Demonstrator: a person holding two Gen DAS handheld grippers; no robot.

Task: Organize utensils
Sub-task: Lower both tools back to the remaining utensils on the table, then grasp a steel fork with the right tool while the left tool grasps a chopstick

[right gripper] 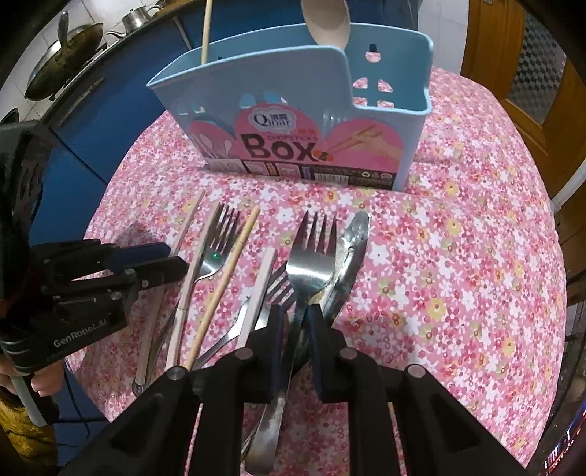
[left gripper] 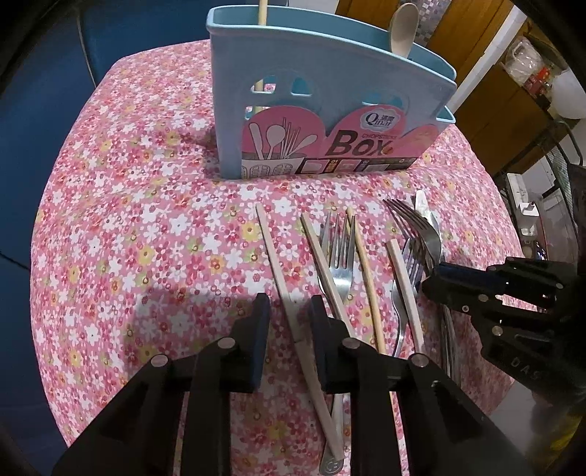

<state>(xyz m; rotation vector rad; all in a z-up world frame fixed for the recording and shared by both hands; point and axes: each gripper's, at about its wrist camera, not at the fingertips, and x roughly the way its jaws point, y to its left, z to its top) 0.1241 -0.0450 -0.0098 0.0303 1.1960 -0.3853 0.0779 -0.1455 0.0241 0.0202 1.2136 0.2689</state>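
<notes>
A round table (left gripper: 121, 205) under a pink floral cloth stands in a kitchen corner; blue cabinet fronts lie behind it, a wooden door (right gripper: 531, 91) to one side, and a wok (right gripper: 62, 55) and kettle (right gripper: 141, 18) sit on a counter beyond.

The largest item on the cloth is a light blue utensil holder (left gripper: 234, 121), upright at the far side. Its pink label reads "Qinar" and "CHOPSTICKS Box". One pale chopstick (left gripper: 263, 11) and one beige spoon (left gripper: 403, 27) already stand in it, in separate compartments.

The left gripper (left gripper: 287, 311) carries the marking "GenRobot.AI" on its body, as the right wrist view shows. The right gripper (right gripper: 293, 322) shows only part of a marking, "DAS", in the left wrist view.

Loose utensils lie in a rough row on the near side of the cloth, overlapping in places. At least three forks can be counted, one table knife (right gripper: 351, 252) and about four chopsticks; the handles are partly hidden under the grippers.

Left gripper: jaws narrowly apart, straddling a white chopstick (left gripper: 278, 271); whether the pads press on it cannot be told. Right gripper: jaws nearly closed around the handle of the largest fork (right gripper: 311, 256), which lies against the knife; whether the pads actually grip it cannot be told.
</notes>
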